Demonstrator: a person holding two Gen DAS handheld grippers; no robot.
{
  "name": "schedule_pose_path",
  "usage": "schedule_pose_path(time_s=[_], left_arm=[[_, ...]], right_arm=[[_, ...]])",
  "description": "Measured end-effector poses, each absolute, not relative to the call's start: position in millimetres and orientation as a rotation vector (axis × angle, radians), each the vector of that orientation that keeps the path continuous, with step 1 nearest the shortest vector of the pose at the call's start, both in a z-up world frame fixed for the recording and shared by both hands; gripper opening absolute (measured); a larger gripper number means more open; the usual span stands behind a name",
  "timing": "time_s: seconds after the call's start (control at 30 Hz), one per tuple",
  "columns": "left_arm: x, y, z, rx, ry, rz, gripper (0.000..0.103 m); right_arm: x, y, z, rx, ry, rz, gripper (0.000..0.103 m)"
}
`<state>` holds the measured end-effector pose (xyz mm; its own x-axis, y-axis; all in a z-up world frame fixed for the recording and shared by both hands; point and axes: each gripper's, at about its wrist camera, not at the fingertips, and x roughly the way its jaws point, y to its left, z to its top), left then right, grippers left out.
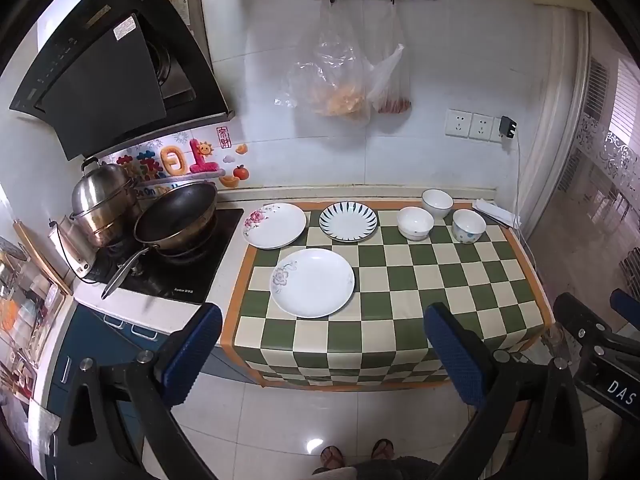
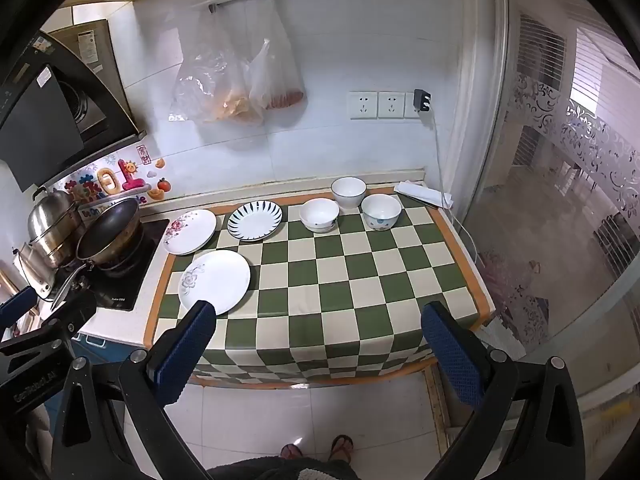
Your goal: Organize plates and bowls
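We are holding back from the counter with nothing moved yet: three plates are lying apart on the left of the checkered cloth (image 1: 400,280) and three bowls are clustered at the far right. To stack well, we are judging it best to slide one finger under a rim rather than pinch from above, starting with the near flower plate (image 1: 313,282), which is lying closest to us, clear of the pink-flower plate (image 1: 274,225) and the blue-striped plate (image 1: 348,221). The bowls (image 1: 415,223) are sitting near one another and should nest afterwards. The left gripper (image 1: 322,354) and right gripper (image 2: 318,350) are both gaping wide, holding and touching nothing.
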<state>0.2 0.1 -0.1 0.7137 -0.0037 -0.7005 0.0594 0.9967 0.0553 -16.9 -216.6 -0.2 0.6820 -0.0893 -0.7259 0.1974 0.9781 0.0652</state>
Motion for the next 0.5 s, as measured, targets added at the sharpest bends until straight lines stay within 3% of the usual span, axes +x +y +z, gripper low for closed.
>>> schedule_pose_path(time_s=[0.5], left_arm=[[0.1,-0.2,-0.2,0.075,0.781,-0.036,0.103]], right_arm=[[-17.1,-211.1,-9.3,0.146,0.803,-0.16,0.103]])
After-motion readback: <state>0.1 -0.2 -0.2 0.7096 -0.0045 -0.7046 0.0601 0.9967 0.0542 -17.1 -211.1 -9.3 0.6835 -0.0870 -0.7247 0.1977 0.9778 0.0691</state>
